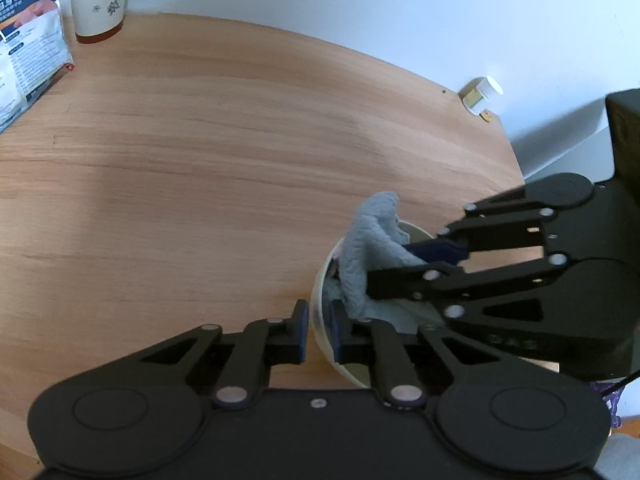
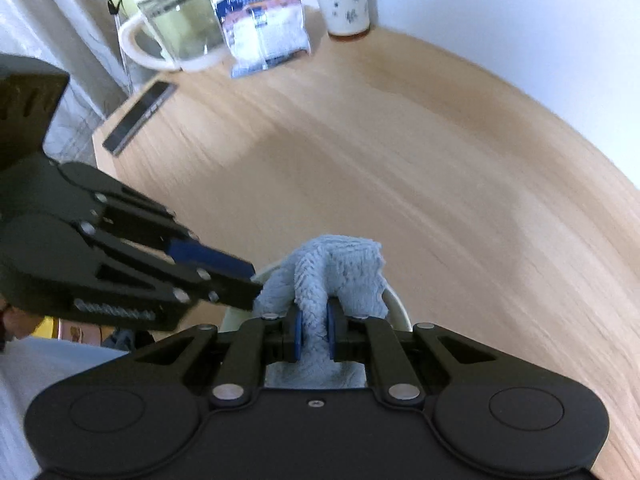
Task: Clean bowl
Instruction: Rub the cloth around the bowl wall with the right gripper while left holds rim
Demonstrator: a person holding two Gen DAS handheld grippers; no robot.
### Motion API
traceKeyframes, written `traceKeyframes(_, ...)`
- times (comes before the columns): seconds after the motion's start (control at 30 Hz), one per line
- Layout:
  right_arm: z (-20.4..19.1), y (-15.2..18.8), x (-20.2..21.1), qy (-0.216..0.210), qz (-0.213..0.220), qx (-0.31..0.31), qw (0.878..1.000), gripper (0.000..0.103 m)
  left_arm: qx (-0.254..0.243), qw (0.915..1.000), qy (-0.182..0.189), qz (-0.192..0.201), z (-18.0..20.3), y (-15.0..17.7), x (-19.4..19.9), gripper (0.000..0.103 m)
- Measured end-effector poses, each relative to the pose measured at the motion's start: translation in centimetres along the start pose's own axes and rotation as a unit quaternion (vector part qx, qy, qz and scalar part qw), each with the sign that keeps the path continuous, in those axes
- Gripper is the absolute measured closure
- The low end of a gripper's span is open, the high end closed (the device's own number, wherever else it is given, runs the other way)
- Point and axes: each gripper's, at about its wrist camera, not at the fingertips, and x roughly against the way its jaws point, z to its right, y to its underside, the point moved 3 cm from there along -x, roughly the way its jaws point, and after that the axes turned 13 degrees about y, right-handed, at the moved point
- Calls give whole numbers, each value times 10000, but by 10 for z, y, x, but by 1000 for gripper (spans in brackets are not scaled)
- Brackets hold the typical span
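A cream bowl [image 1: 418, 233] stands on the wooden table [image 1: 200, 140] near its right edge. My left gripper [image 1: 319, 314] is shut on the bowl's near rim, one blue pad outside the wall and one inside. A grey-blue fluffy cloth [image 1: 372, 248] hangs into the bowl and bunches above its rim. My right gripper [image 1: 390, 266] comes in from the right, shut on that cloth. In the right wrist view the cloth [image 2: 336, 268] is pinched between the blue pads of the right gripper [image 2: 314, 332], over the bowl [image 2: 398, 308]. The left gripper [image 2: 256, 282] reaches the rim from the left. The bowl's inside is mostly hidden.
At the table's far end stand a patterned paper cup [image 1: 98, 0], a printed packet [image 1: 28, 52], a clear jug with a white handle [image 2: 176, 28] and a dark phone [image 2: 140, 116]. A small white-capped bottle [image 1: 482, 94] lies by the wall at the right edge.
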Motion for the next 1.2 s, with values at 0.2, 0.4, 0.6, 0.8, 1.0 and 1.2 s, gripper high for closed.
traceKeyframes(0.2,-7,1,-17,106,-29,122,9999,90,-115,9999,-28,-54,0,3,-2,93)
traceKeyframes(0.4,-5,-2,-31,130,-100,134,9998,91,-99,9999,-57,-18,6,-3,-2,92)
traceKeyframes(0.6,-3,-3,-37,133,-240,193,9994,91,-23,9999,-117,-11,0,-6,-12,92)
traceKeyframes(0.8,-4,1,-37,272,-468,384,9978,91,-6,9997,-228,-62,37,-1,3,92)
traceKeyframes(1.0,3,1,-9,429,-257,340,9982,91,-119,9996,-232,-116,41,-4,-5,93)
traceKeyframes(1.2,8,-5,-1,722,-56,361,9967,91,-252,9992,-246,-167,45,-6,-7,92)
